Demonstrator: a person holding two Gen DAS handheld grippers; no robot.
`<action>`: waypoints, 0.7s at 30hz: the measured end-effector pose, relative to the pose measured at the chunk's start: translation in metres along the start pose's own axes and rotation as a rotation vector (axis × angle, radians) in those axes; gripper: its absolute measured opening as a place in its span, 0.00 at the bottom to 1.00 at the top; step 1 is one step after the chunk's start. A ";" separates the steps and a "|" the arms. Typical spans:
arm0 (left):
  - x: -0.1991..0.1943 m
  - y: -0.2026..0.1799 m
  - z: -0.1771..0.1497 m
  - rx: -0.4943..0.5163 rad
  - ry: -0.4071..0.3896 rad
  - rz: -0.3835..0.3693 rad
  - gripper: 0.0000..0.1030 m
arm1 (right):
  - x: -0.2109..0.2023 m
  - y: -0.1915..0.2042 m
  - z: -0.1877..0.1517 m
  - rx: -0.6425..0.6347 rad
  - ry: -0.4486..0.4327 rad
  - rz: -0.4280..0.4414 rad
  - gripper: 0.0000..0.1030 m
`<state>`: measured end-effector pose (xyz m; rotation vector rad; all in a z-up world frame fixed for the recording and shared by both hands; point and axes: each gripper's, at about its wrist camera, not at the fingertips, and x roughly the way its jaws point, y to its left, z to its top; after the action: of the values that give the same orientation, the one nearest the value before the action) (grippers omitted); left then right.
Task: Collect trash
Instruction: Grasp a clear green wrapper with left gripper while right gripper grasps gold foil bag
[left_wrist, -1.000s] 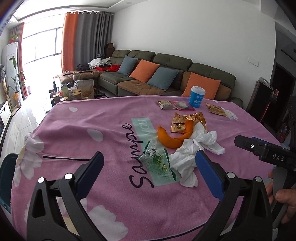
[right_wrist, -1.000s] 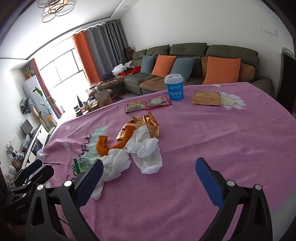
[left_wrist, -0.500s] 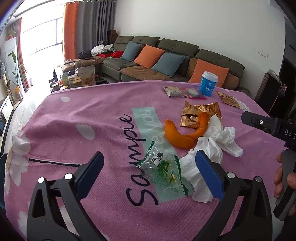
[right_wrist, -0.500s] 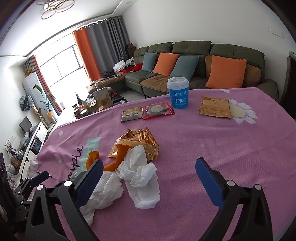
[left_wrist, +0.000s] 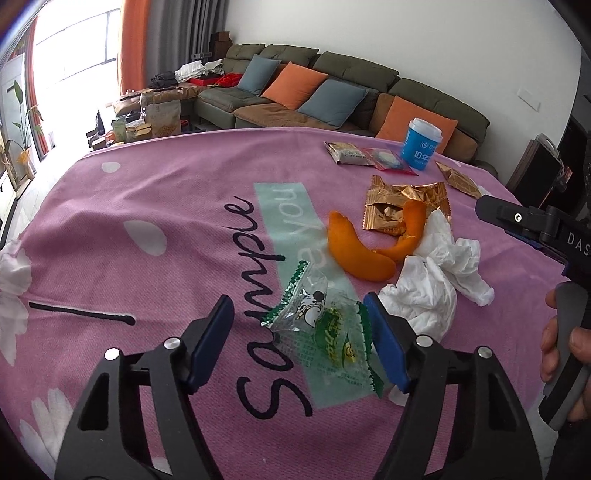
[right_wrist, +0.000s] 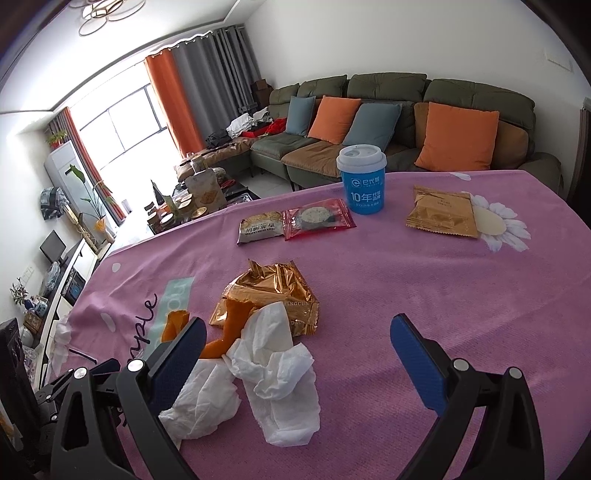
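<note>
My left claw (left_wrist: 299, 334) has just been closing, its jaws now straddling the clear green-printed wrapper (left_wrist: 325, 328) that lies on the surface (left_wrist: 166, 206), the pads not yet pressing it. My right claw (right_wrist: 295, 350) stands wide open and holds nothing, the crumpled white tissue (right_wrist: 273, 365) lying between its jaws. Just beyond are the orange peel (left_wrist: 354, 254) and the torn gold wrapper (right_wrist: 273, 295). Farther back sit two snack packets (right_wrist: 295, 223), a blue cup (right_wrist: 364, 179) and a brown packet (right_wrist: 441, 216).
</note>
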<state>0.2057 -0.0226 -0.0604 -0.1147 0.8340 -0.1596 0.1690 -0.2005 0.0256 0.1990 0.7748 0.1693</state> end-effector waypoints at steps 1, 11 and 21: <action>0.001 -0.001 0.000 0.004 0.001 -0.001 0.66 | 0.001 0.000 0.001 0.000 0.001 0.002 0.93; 0.002 -0.002 -0.004 0.011 0.013 -0.034 0.33 | 0.007 -0.001 0.008 -0.003 -0.001 0.003 0.93; -0.004 0.003 -0.005 -0.011 -0.025 -0.056 0.17 | 0.027 -0.011 0.018 0.014 0.047 0.024 0.93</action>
<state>0.1992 -0.0191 -0.0613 -0.1502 0.8076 -0.2057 0.2016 -0.2074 0.0172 0.2183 0.8208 0.1915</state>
